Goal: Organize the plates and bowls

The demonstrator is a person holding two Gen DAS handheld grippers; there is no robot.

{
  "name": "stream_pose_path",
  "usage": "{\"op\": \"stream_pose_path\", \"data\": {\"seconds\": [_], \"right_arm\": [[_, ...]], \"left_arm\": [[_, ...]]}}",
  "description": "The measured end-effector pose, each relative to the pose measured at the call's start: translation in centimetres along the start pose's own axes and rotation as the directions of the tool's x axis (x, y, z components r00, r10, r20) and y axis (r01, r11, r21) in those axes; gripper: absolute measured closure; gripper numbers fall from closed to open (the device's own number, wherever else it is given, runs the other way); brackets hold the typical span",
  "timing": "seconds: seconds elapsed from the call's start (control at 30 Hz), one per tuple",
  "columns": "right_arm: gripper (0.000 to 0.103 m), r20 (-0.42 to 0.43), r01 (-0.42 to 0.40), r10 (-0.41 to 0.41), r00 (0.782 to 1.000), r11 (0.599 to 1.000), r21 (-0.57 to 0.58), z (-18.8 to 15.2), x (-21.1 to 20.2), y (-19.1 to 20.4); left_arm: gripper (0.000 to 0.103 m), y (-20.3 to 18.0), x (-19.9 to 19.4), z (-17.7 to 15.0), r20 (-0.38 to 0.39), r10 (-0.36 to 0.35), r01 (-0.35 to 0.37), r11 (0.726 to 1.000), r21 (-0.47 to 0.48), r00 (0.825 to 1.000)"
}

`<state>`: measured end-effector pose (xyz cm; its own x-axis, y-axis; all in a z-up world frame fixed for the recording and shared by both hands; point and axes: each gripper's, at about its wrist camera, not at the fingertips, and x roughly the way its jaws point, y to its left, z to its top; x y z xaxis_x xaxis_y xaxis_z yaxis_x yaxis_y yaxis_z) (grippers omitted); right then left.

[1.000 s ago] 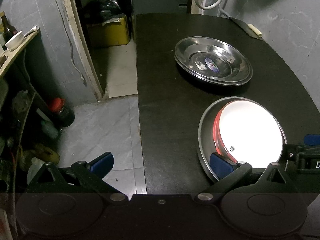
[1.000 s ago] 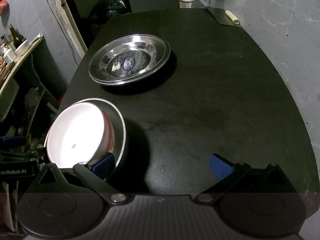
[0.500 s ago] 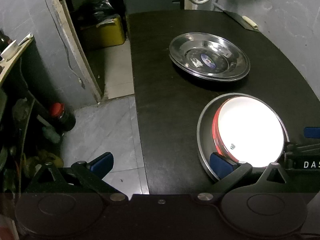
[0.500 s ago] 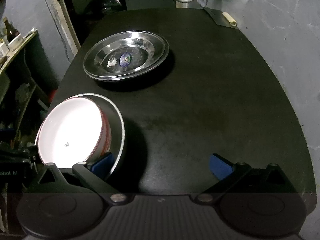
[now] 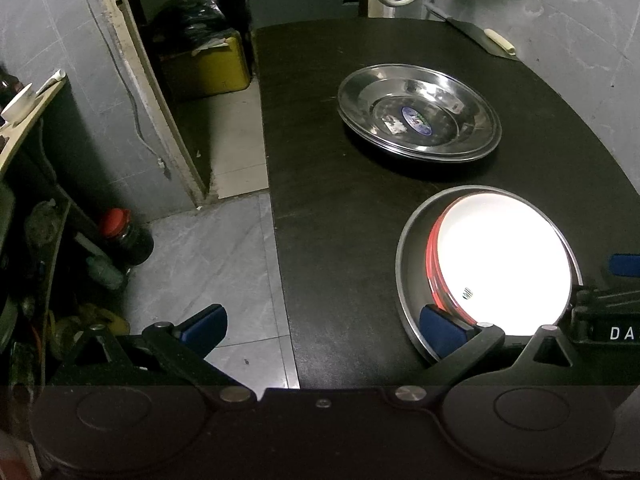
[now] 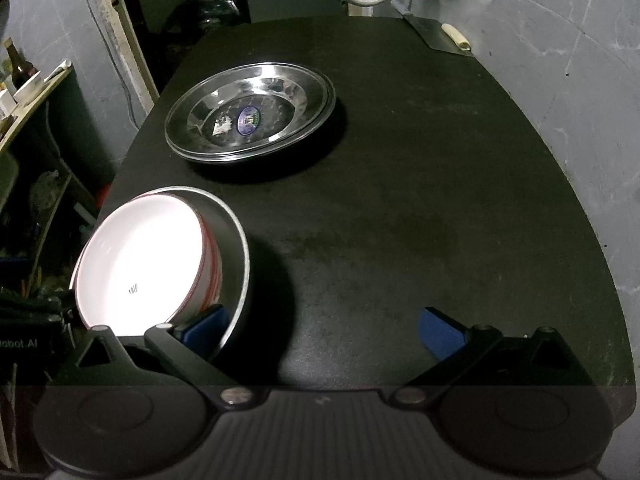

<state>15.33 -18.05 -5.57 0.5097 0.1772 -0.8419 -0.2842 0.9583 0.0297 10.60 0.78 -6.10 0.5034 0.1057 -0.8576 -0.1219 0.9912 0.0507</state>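
I hold both the left gripper (image 5: 322, 326) and right gripper (image 6: 324, 326) spread wide and empty, flanking the white bowl (image 5: 504, 268) nested in the steel bowl (image 6: 236, 248) at lower frame, the steel plates (image 5: 418, 118) stacked at upper centre; a careless pinch risks tipping the nest.

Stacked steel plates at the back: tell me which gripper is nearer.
Neither clearly. Left gripper and right gripper both hover open at the near edge, flanking the white bowl, well short of the steel plates.
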Motion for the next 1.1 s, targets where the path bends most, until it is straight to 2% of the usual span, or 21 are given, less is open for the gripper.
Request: {"op": "stream_pose_path", "data": {"seconds": [0.77,0.97,1.1], "right_arm": [[0.001,0.028,0.016,-0.014,0.999,0.998,-0.063,-0.07,-0.33,0.54],[0.012,0.039,-0.005,0.008,0.999,0.996,-0.085,-0.06,-0.69,0.82],[0.024,0.042,-0.034,0.038,0.998,0.996,-0.088,-0.06,-0.87,0.98]], "left_arm": [[0.001,-0.15,-0.11,0.30,-0.001,0.021,-0.021,1.000,0.015,1.000],[0.005,-0.33,-0.42,0.17,0.002,0.010,-0.010,0.999,0.030,1.000],[0.013,-0.54,-0.72,0.11,0.009,-0.003,0.003,0.999,0.045,1.000]]}}
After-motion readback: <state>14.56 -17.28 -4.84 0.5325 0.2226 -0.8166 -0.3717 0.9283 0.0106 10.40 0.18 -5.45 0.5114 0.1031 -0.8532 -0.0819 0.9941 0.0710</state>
